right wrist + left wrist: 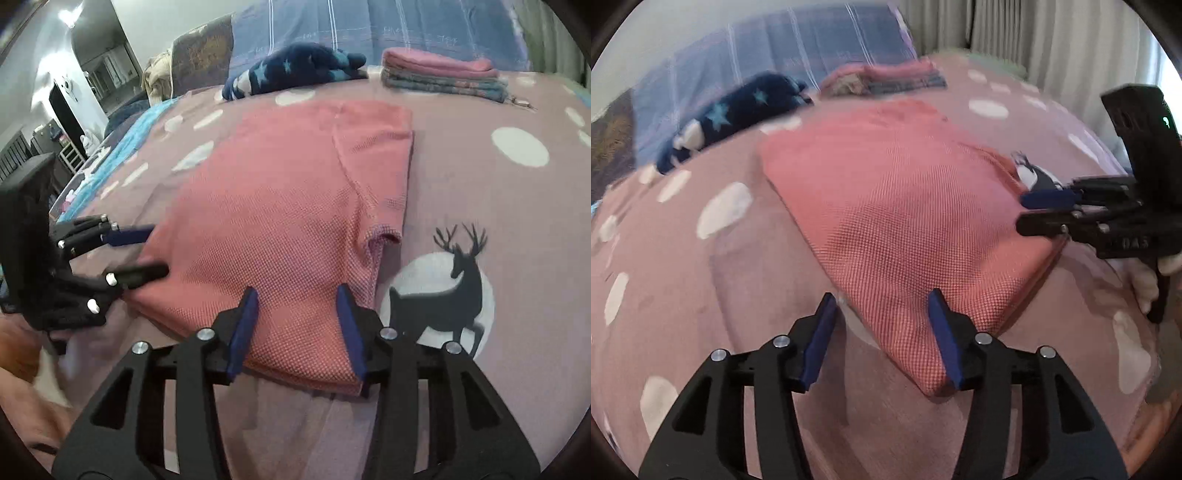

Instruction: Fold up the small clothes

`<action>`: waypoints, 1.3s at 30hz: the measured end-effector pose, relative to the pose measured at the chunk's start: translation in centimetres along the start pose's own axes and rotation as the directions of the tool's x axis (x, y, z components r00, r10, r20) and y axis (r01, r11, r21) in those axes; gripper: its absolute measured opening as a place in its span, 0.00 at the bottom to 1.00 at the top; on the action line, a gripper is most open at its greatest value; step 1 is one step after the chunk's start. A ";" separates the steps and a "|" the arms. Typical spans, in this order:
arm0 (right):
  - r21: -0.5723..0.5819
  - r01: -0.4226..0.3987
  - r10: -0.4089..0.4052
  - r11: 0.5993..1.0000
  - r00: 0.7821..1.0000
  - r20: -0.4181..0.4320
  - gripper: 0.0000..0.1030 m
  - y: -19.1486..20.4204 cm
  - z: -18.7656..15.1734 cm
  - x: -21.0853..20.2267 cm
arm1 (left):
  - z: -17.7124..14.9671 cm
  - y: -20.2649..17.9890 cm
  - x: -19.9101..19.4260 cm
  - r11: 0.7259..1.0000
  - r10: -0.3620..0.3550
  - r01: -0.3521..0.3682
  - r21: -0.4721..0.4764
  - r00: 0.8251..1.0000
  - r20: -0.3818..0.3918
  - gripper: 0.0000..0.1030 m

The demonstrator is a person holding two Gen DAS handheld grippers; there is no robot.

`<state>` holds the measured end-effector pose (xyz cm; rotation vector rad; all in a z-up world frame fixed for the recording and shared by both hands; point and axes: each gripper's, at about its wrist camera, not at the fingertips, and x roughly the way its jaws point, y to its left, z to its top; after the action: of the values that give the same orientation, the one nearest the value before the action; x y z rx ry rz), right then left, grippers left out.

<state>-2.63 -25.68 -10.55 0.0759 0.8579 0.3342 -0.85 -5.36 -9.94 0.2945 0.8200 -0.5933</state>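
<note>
- Mauve bedspread [480,92], dotted white and printed with one deer motif [454,280], covers the bed; everything is carried on it.
- One pink knitted garment [280,206] is laid flat mid-bed, partly folded, its near hem toward both tools.
- One folded stack [439,74] is seen at the far edge, judged finished pieces; its count cannot be told.
- One navy starred item [295,66] lies beside that stack, unfolded.
- Two tools are counted: left tool [882,332] and right tool [299,325], each parted midway around a near corner, pads not visibly pressing the cloth.
- For a clean fold, both corners should be pinched together, lifted evenly and carried to the far edge.
</note>
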 end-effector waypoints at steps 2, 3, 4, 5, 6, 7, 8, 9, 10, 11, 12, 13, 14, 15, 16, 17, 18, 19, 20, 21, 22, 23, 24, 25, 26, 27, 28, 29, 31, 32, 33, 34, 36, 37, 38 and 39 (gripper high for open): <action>0.011 0.014 -0.014 1.000 1.000 0.001 0.44 0.4 0.3 -0.9 | 0.2 0.5 -0.4 0.998 -0.012 0.011 -0.060 1.000 -0.012 0.52; 0.031 -0.008 0.007 0.999 1.000 0.014 0.45 0.4 0.2 -1.5 | 0.2 0.6 -0.5 0.997 -0.012 0.011 -0.078 1.000 -0.018 0.52; 0.039 -0.026 0.026 0.999 0.999 0.023 0.45 0.5 0.0 -2.1 | 0.0 0.4 -0.7 0.997 -0.004 0.003 -0.074 1.000 -0.018 0.52; 0.035 -0.033 0.032 0.999 0.999 0.018 0.45 0.6 -0.2 -2.3 | -0.2 0.1 -1.0 0.998 0.007 -0.007 -0.057 1.000 -0.013 0.52; 0.024 -0.001 0.001 1.000 1.000 -0.014 0.45 0.8 -0.5 -2.0 | -0.5 -0.3 -1.3 0.999 0.021 -0.022 -0.040 1.000 -0.007 0.52; 0.027 0.022 -0.021 0.999 0.999 -0.044 0.45 0.6 -1.1 -1.4 | -0.8 -0.4 -1.4 0.999 0.036 -0.036 -0.028 0.999 -0.006 0.55; 0.036 0.015 -0.013 0.999 0.999 -0.048 0.45 0.4 -1.7 -1.2 | -1.0 -0.5 -1.3 0.998 0.049 -0.049 -0.032 0.999 -0.013 0.56; 0.045 0.010 -0.009 0.999 0.999 -0.032 0.45 0.4 -1.7 -1.5 | -1.1 -0.4 -1.3 0.997 0.050 -0.051 -0.050 0.999 -0.017 0.56; 0.051 0.010 -0.008 0.999 0.999 -0.034 0.45 0.5 -1.6 -1.8 | -1.2 -0.3 -1.6 0.997 0.049 -0.050 -0.062 0.999 -0.021 0.56; 0.060 0.004 -0.002 0.998 1.000 -0.031 0.45 0.5 -1.3 -2.2 | -0.9 -0.2 -2.0 0.996 0.046 -0.048 -0.073 0.999 -0.028 0.56; 0.078 -0.027 0.028 0.997 1.000 -0.010 0.45 0.3 -0.6 -2.9 | -0.6 -0.1 -2.6 0.996 0.041 -0.043 -0.080 0.999 -0.023 0.56; 0.091 -0.051 0.050 0.995 0.999 0.013 0.45 0.0 -0.1 -3.5 | 0.0 0.2 -3.0 0.995 0.032 -0.033 -0.089 0.999 -0.010 0.56; 0.105 -0.065 0.061 0.992 0.998 0.034 0.47 -0.5 0.4 -4.1 | 0.8 0.8 -3.5 0.995 0.021 -0.019 -0.101 1.000 0.011 0.56; 0.123 -0.064 0.058 0.990 0.997 0.054 0.51 -1.3 1.3 -4.6 | 1.3 1.0 -3.7 0.994 0.022 -0.019 -0.108 1.000 0.020 0.56; 0.136 -0.061 0.053 0.989 0.997 0.065 0.53 -2.1 2.1 -4.7 | 2.2 1.6 -3.6 0.993 0.027 -0.023 -0.114 0.999 0.031 0.56; 0.148 -0.063 0.053 0.987 0.996 0.070 0.54 -3.0 2.7 -4.6 | 2.7 2.0 -3.3 0.993 0.026 -0.022 -0.118 0.999 0.037 0.56; 0.183 -0.061 0.050 0.981 0.997 0.065 0.54 -4.3 3.5 -4.2 | 3.2 2.3 -3.0 0.992 0.022 -0.017 -0.129 0.999 0.041 0.56; 0.232 -0.060 0.049 0.971 0.997 0.052 0.54 -5.7 3.9 -3.5 | 3.6 2.8 -2.6 0.989 0.016 -0.010 -0.147 0.999 0.037 0.56; 0.270 -0.063 0.055 0.961 0.998 0.038 0.54 -6.7 4.1 -2.9 | 4.1 3.5 -1.9 0.983 0.003 0.002 -0.183 1.000 0.024 0.56; 0.321 -0.079 0.075 0.944 0.997 0.023 0.55 -7.8 4.2 -2.1 | 4.5 4.1 -1.2 0.976 -0.020 0.023 -0.217 1.000 0.013 0.56; 0.353 -0.086 0.087 0.932 0.996 0.012 0.55 -8.4 4.2 -1.6 | 4.6 4.5 -0.7 0.968 -0.042 0.041 -0.246 0.999 0.001 0.58; 0.365 -0.093 0.098 0.926 0.995 0.004 0.55 -8.7 4.2 -1.1 | 4.6 4.7 -0.3 0.963 -0.059 0.054 -0.264 0.998 -0.012 0.61; 0.363 -0.111 0.117 0.925 0.993 0.004 0.55 -8.7 4.1 -0.7 | 4.6 4.6 0.3 0.959 -0.082 0.072 -0.276 0.996 -0.027 0.61; 0.360 -0.131 0.139 0.924 0.990 0.003 0.55 -8.7 4.0 -0.4 | 4.6 4.6 1.0 0.957 -0.110 0.094 -0.275 0.993 -0.046 0.61; 0.363 -0.147 0.158 0.920 0.988 -0.001 0.55 -8.7 4.0 0.1 | 4.6 4.4 1.4 0.958 -0.117 0.097 -0.269 0.991 -0.058 0.61; 0.370 -0.158 0.174 0.916 0.985 -0.008 0.55 -8.9 4.2 0.6 | 4.7 4.3 2.0 0.960 -0.118 0.096 -0.264 0.991 -0.069 0.61; 0.380 -0.165 0.186 0.910 0.982 -0.017 0.55 -9.1 4.4 1.3 | 4.9 4.4 2.8 0.961 -0.119 0.095 -0.261 0.990 -0.080 0.61; 0.386 -0.168 0.191 0.907 0.981 -0.022 0.55 -9.4 4.8 1.9 | 5.0 4.5 3.2 0.958 -0.125 0.099 -0.268 0.989 -0.083 0.61; 0.392 -0.179 0.205 0.902 0.978 -0.025 0.54 -9.8 5.4 2.6 | 5.6 5.1 4.1 0.945 -0.161 0.130 -0.299 0.984 -0.080 0.64; 0.395 -0.189 0.217 0.899 0.976 -0.025 0.54 -10.0 5.9 3.0 | 6.0 5.5 4.4 0.935 -0.182 0.149 -0.321 0.980 -0.076 0.66; 0.393 -0.197 0.226 0.898 0.974 -0.027 0.54 -10.2 6.4 3.4 | 6.3 5.7 4.6 0.930 -0.193 0.159 -0.331 0.978 -0.073 0.66; 0.393 -0.197 0.226 0.898 0.974 -0.027 0.54 -10.2 6.4 3.4 | 6.5 5.9 4.9 0.927 -0.202 0.166 -0.335 0.977 -0.074 0.67; 0.388 -0.208 0.239 0.898 0.970 -0.032 0.54 -10.5 7.1 4.1 | 7.0 6.4 5.4 0.923 -0.218 0.182 -0.340 0.973 -0.070 0.68; 0.389 -0.219 0.251 0.895 0.967 -0.034 0.54 -10.7 7.6 4.7 | 7.3 6.6 5.8 0.920 -0.229 0.193 -0.343 0.971 -0.068 0.68; 0.390 -0.231 0.265 0.891 0.964 -0.034 0.54 -10.8 8.0 5.1 | 7.5 6.9 6.1 0.917 -0.238 0.202 -0.345 0.969 -0.067 0.68; 0.391 -0.241 0.275 0.888 0.961 -0.033 0.54 -11.0 8.3 5.5 | 7.8 7.1 6.3 0.914 -0.245 0.208 -0.347 0.967 -0.066 0.68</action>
<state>9.76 -33.71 -11.35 0.5497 0.9945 0.4179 11.41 -5.70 -9.50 -0.0869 1.0535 -0.6453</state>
